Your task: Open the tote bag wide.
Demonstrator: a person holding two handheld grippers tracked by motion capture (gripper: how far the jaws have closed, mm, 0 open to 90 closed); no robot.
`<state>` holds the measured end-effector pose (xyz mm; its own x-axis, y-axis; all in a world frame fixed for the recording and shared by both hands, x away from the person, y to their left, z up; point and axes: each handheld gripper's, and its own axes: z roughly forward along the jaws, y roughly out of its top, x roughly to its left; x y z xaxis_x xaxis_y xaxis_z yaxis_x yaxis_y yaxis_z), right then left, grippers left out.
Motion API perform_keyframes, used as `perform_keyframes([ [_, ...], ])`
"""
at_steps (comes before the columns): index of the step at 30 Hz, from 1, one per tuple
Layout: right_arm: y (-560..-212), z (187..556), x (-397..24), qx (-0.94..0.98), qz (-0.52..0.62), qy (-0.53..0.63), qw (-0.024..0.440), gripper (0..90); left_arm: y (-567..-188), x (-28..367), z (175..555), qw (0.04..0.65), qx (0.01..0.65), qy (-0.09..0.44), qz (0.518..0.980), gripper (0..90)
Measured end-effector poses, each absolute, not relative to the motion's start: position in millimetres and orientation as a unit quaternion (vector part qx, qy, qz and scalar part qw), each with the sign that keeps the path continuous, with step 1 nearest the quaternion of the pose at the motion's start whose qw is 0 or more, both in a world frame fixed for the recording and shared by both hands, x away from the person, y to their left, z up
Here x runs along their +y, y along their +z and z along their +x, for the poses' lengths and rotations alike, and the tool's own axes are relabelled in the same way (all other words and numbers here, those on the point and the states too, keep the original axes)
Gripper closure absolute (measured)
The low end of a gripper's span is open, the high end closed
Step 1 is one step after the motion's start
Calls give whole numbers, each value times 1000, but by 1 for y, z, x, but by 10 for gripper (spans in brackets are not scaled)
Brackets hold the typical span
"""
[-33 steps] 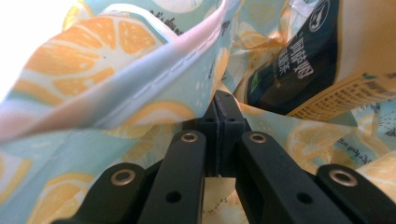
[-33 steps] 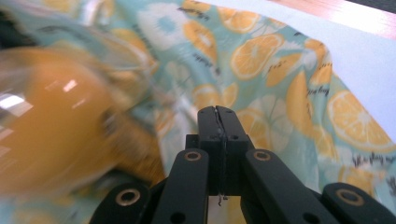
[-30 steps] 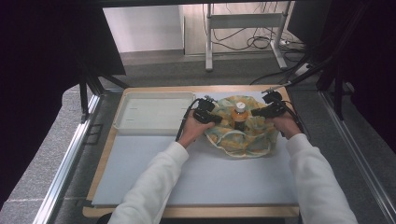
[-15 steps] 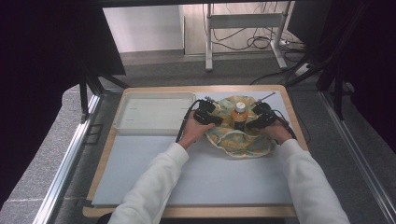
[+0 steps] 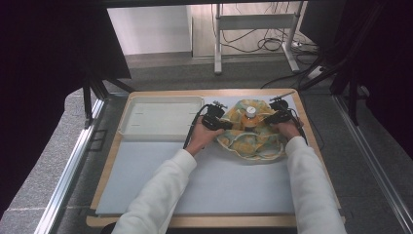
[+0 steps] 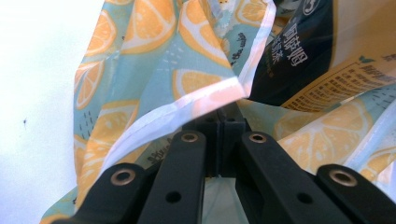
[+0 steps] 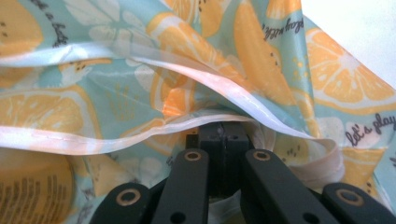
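Lemon-print cloth (image 5: 253, 139) sits between your claws; left claw (image 6: 219, 122) and right claw (image 7: 223, 133) each pinch a white hem, bottle (image 5: 250, 112) upright between.

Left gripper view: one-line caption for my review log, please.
Left gripper shut on the white-hemmed edge of a lemon-print cloth, a dark-labelled bottle just beyond.

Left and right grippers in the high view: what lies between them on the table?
Between the left gripper and the right gripper, the high view shows a white-capped bottle standing on the orange-and-teal lemon-print cloth; both grippers pinch the cloth.
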<state>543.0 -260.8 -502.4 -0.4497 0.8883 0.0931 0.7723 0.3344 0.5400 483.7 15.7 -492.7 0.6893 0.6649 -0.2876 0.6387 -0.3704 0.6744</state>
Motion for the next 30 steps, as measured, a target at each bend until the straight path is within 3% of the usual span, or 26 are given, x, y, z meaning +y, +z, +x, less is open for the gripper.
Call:
perform_keyframes([
  [18,-450,493,-258,827,439,328,123,894,-481,22,465,413,375,19,829,897],
  [30,-439,457,-263,832,405,357,129,894,-467,43,436,450,347,22,822,861],
])
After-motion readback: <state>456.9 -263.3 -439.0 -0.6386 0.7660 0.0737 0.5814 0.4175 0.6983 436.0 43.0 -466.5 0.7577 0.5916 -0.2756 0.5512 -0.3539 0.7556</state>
